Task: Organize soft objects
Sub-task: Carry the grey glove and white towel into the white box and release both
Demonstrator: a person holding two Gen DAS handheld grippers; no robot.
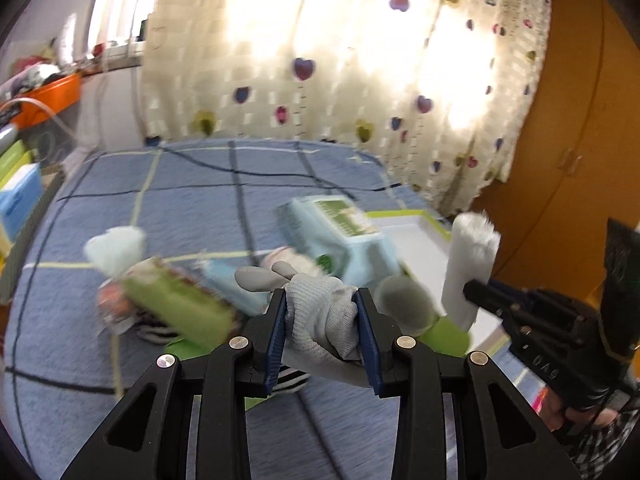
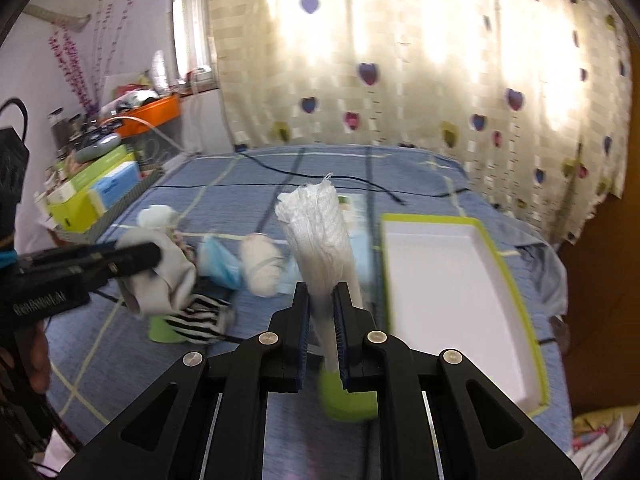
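Note:
In the left wrist view my left gripper is shut on a grey knitted sock, held above the blue checked bed. To its right, my right gripper pinches a white fluffy roll. The right wrist view shows that right gripper shut on the white roll, which stands upright between the pads. The left gripper hangs at the left with the grey sock. A white tray with a green rim lies on the bed at the right, also seen in the left wrist view.
On the bed lie a zebra-striped sock, a blue cloth, a white bundle, a light blue tissue pack and a green pack. Boxes crowd the left bedside. A heart-patterned curtain hangs behind and a wooden wardrobe stands at the right.

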